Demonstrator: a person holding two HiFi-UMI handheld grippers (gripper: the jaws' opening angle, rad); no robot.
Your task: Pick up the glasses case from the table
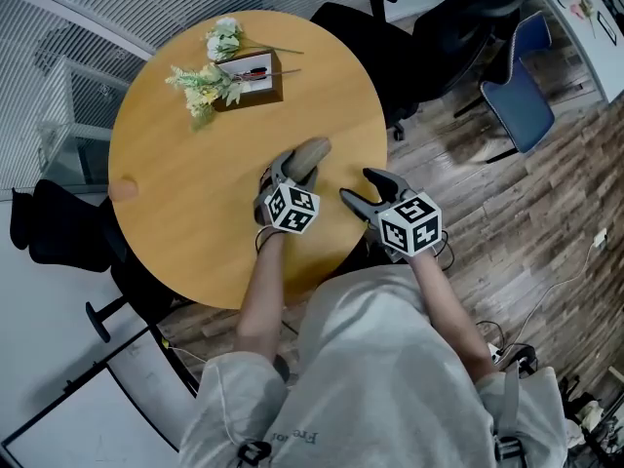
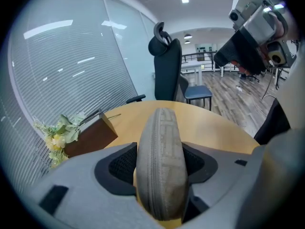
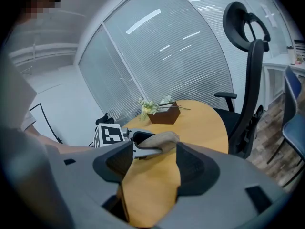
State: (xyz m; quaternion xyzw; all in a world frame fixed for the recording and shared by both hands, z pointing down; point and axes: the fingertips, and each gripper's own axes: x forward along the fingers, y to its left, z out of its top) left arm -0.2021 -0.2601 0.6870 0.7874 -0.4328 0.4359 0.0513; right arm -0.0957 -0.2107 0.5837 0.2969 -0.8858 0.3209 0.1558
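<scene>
The glasses case (image 1: 310,156), a grey-beige zipped pouch, stands on edge between the jaws of my left gripper (image 1: 295,169), over the round wooden table (image 1: 195,213) near its front right. In the left gripper view the case (image 2: 161,161) fills the gap and both pads press its sides, so the left gripper (image 2: 159,175) is shut on it. My right gripper (image 1: 359,188) hovers just right of it at the table's edge, open and holding nothing. The right gripper view shows its jaws (image 3: 150,168) apart, with the case (image 3: 159,140) beyond them.
A brown box (image 1: 249,74) with pale flowers (image 1: 210,81) sits at the table's far side. A black office chair (image 1: 390,27) stands behind the table, a blue chair (image 1: 517,96) to the right, another black seat (image 1: 58,227) at the left.
</scene>
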